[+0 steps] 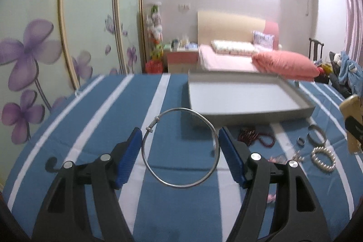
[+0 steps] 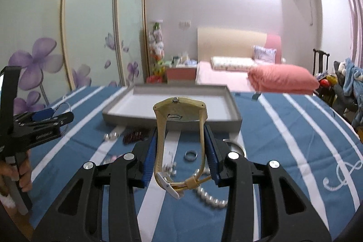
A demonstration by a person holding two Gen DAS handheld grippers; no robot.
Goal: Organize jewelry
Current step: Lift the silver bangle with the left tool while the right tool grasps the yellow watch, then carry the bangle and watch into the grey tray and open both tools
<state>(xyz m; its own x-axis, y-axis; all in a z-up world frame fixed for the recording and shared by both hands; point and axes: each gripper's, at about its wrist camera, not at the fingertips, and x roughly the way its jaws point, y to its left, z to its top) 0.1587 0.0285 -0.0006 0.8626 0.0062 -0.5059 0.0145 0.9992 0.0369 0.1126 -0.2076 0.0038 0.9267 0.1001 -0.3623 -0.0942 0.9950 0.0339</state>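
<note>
My left gripper (image 1: 180, 132) is shut on a thin silver wire bangle (image 1: 179, 108), its blue pads pressing the hoop's two sides above the striped cloth. My right gripper (image 2: 180, 129) is shut on a yellow wristwatch (image 2: 181, 112), pads against both strap sides, the face pointing away and the clasp hanging toward me. An open grey tray (image 1: 249, 113) (image 2: 136, 120) lies beyond both grippers, nothing visible inside. From the right wrist view, the left gripper (image 2: 43, 119) shows at the far left, held by a hand.
On the blue-and-white striped cloth (image 2: 295, 140) lie red beads (image 1: 256, 136) (image 2: 135, 136), a small ring (image 1: 301, 141) (image 2: 190, 155), a silver bangle (image 1: 317, 134) and a pearl bracelet (image 1: 323, 159) (image 2: 211, 199). A pink bed (image 1: 226, 60) and a flowered wardrobe (image 1: 34, 49) stand beyond.
</note>
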